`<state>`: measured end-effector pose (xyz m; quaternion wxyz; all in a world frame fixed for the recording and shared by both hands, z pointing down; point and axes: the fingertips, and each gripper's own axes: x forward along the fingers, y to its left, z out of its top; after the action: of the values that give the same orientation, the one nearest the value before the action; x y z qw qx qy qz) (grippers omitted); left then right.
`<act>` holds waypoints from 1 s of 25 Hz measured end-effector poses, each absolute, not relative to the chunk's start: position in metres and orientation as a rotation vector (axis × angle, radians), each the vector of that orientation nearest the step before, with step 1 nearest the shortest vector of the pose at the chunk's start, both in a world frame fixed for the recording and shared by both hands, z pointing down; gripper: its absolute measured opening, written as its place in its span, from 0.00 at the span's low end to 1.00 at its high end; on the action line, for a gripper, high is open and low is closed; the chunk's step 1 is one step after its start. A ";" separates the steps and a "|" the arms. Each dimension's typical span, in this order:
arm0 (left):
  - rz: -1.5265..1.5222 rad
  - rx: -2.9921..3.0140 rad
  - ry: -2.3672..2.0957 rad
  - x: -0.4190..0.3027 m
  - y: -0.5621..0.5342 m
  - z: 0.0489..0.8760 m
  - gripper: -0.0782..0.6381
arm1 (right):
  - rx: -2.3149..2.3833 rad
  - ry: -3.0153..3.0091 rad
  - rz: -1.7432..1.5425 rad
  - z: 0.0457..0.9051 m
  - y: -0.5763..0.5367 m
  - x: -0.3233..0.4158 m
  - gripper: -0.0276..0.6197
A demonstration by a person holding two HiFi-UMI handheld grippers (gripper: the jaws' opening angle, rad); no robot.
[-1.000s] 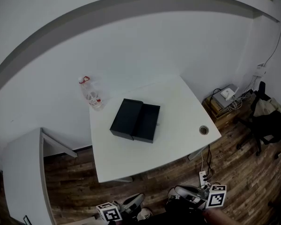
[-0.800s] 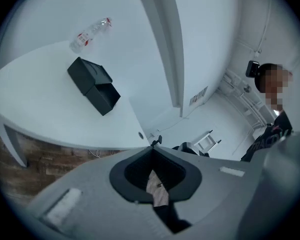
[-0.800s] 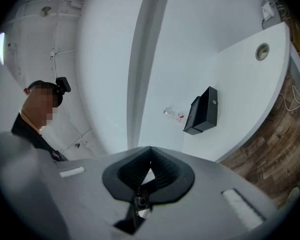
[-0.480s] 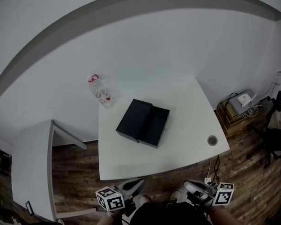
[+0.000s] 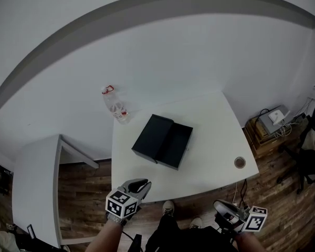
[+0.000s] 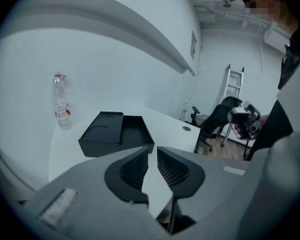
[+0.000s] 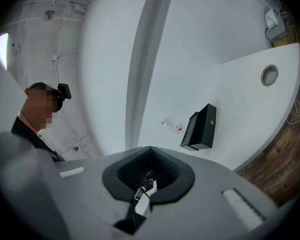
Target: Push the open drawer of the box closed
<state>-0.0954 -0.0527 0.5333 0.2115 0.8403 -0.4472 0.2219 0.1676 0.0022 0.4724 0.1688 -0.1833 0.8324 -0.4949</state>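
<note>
Right gripper (image 7: 150,154) ribbed pads (image 7: 165,170) together; black rectangular box (image 5: 153,134), drawer (image 5: 174,145) open.

Matt black box (image 5: 163,142) — smooth white table (image 5: 212,121) (wood-plank floor (image 5: 79,193)).

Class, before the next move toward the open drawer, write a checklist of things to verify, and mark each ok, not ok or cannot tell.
1. The drawer stands pulled out of the black box: ok.
2. The left gripper is empty: ok; its jaws have just been opening, with nothing between them.
3. The right gripper is shut and holds nothing: ok.
4. Both grippers within touch of the drawer: not ok; both hang short of the table.
5. The bottle stands apart from the box: ok.
</note>
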 end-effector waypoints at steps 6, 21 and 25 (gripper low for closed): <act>1.283 2.479 -1.232 -0.132 -0.101 0.564 0.24 | -0.649 2.315 -1.335 0.466 -0.007 0.186 0.05; 2.185 2.630 -0.695 -0.150 -0.176 0.614 0.28 | -0.850 2.186 -1.289 0.468 -0.014 0.193 0.05; 2.200 2.633 -0.602 -0.149 -0.183 0.621 0.28 | -0.867 2.185 -1.296 0.468 -0.016 0.185 0.05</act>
<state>-0.1485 -0.1831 0.6205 -0.1701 0.7448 -0.1703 0.6223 0.1849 -0.0165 0.4681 0.2266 -0.3145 0.7928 -0.4704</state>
